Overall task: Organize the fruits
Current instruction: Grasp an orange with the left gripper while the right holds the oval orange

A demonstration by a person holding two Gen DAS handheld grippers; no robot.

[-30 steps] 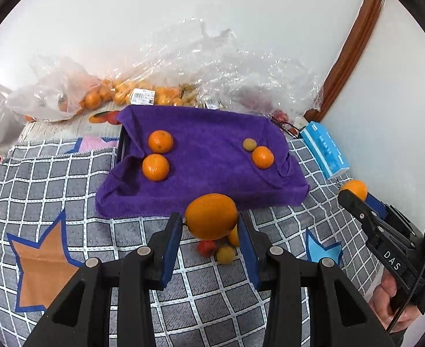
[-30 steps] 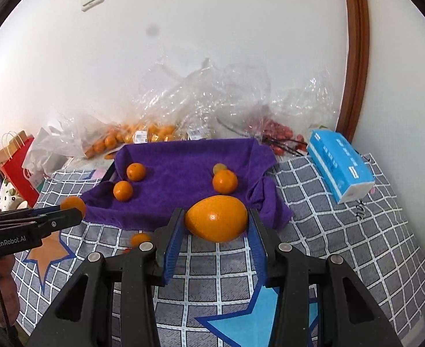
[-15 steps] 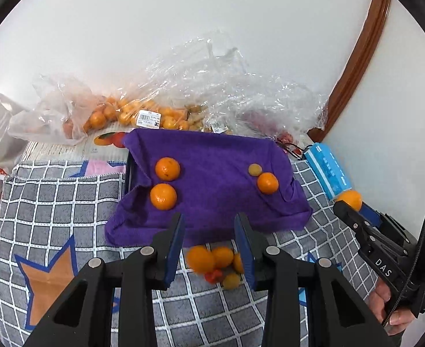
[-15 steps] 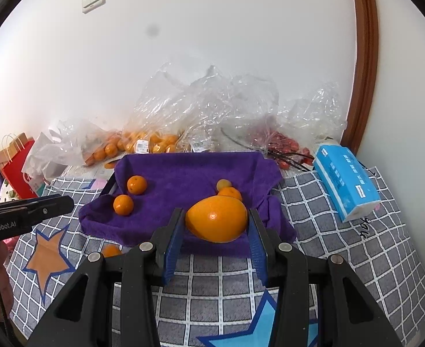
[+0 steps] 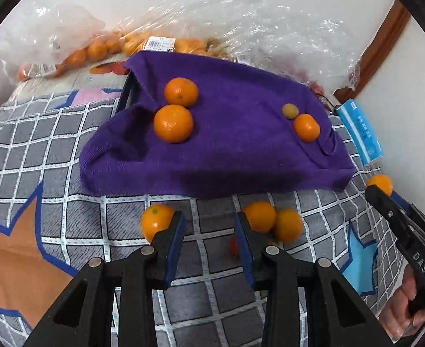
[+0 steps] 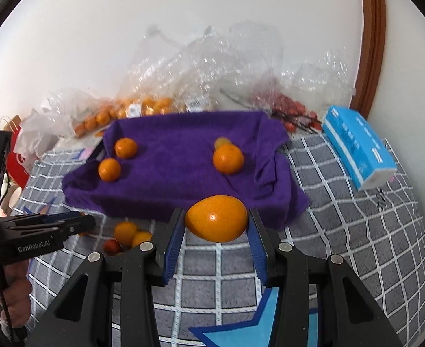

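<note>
Fruit is spread over two places now. Three round orange mandarins and one small greenish-yellow fruit [image 5: 290, 110] lie on the purple towel [image 5: 235, 150], which seems to cover a dark tray. Several more oranges and a small red fruit [image 6: 111, 245] lie loose on the grey checked cloth [image 5: 53, 156] of the worktop, just before the towel.

The left gripper [image 5: 209, 231] is nearly closed and has nothing between its blue pads; one loose orange [image 5: 154, 221] sits just outside its left finger and two others just outside the right one. The right gripper [image 6: 215, 228] holds the large oval orange fruit [image 6: 216, 218] between its pads, above the checked cloth and near the front edge of the towel.

In my judgement, the main risk is rolling. The loose fruits are round and lie close together, so a finger that comes down beside one may push its neighbours away, perhaps off the worktop. The large fruit is smooth and wide, and a light grip could let it slip. If it is set on the sloping front of the towel, it may roll back down.

Only the left wrist view shows the dark tray edge [image 5: 125, 92] under the towel and the person's hand [image 5: 406, 309] on the right gripper. Only the right wrist view shows the held fruit fully, the red berries [image 6: 293, 110] by the clear plastic bags [image 6: 212, 66] and the whole light blue tissue pack [image 6: 356, 147].
</note>
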